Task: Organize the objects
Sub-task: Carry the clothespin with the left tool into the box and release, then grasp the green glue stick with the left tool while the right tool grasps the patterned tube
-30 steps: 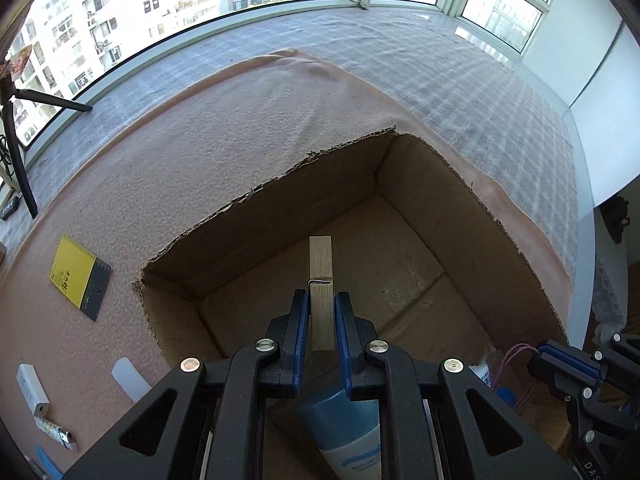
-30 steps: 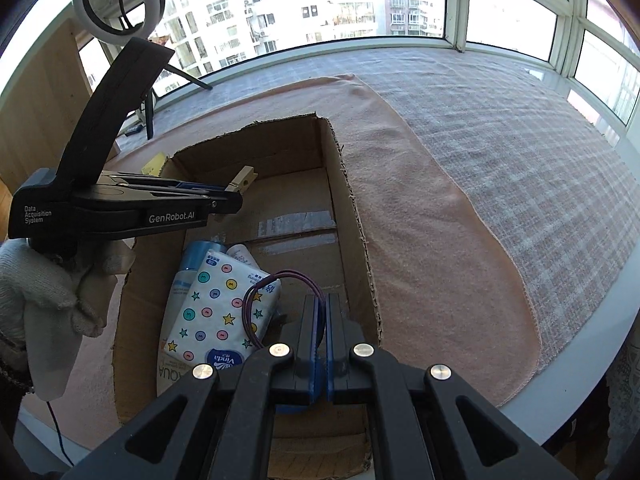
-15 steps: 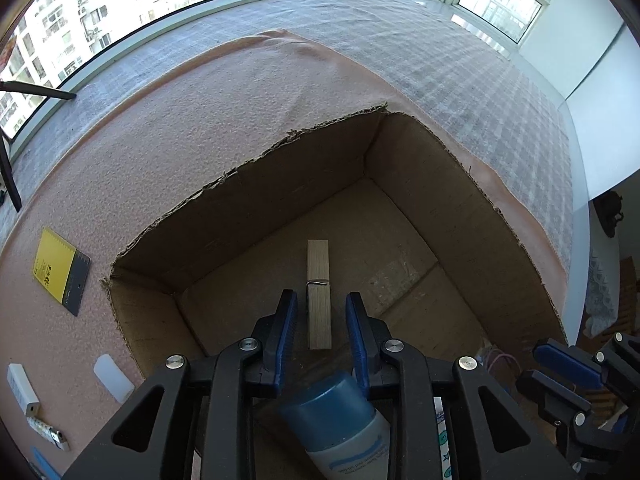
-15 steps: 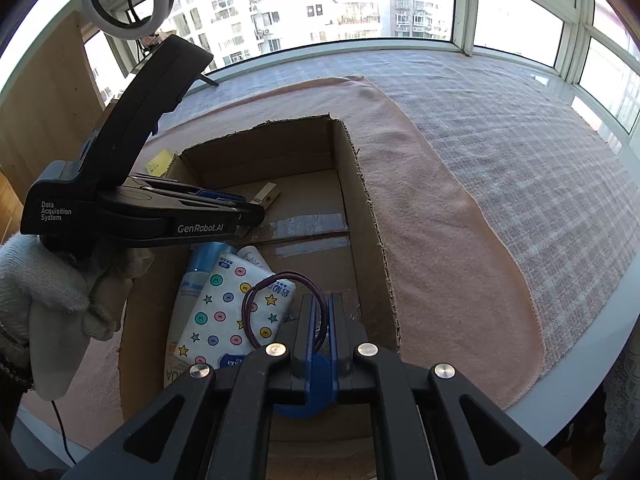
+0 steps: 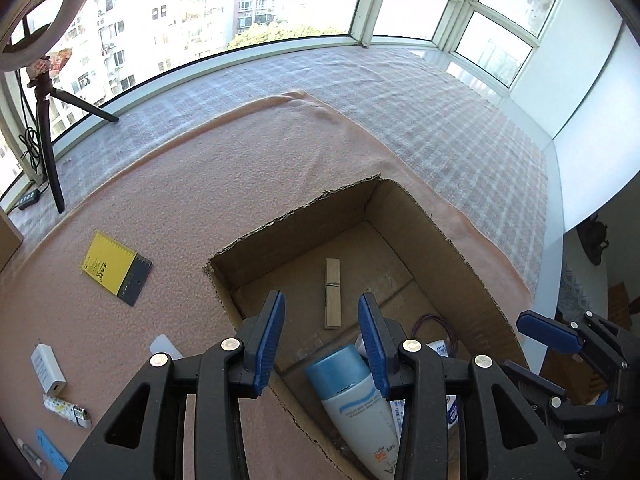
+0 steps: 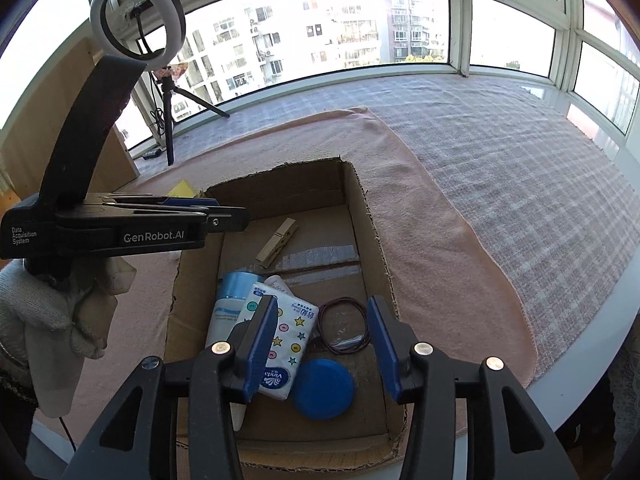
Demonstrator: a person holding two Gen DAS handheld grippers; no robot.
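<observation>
An open cardboard box (image 5: 452, 240) (image 6: 372, 232) sits on a pink cloth. A wooden clothespin (image 5: 333, 298) (image 6: 277, 242) lies on its floor. A blue-capped white bottle (image 5: 352, 396) (image 6: 230, 304), a star-patterned tissue pack (image 6: 286, 336), a dark hair tie (image 6: 343, 326) and a blue round lid (image 6: 322, 388) also lie inside. My left gripper (image 5: 321, 336) is open and empty above the box's near-left corner; it also shows in the right wrist view (image 6: 224, 216). My right gripper (image 6: 322, 340) is open and empty above the tissue pack and hair tie.
On the cloth left of the box lie a yellow and black card (image 5: 116, 268), a white charger block (image 5: 48, 368), a small patterned lighter (image 5: 66, 410) and a blue strip (image 5: 52, 452). A ring light on a tripod (image 6: 138, 20) stands at the window sill.
My left gripper opened, dropped the clothespin onto the box floor and pulled up and back. My right gripper opened and let go of the hair tie, which now lies in the box.
</observation>
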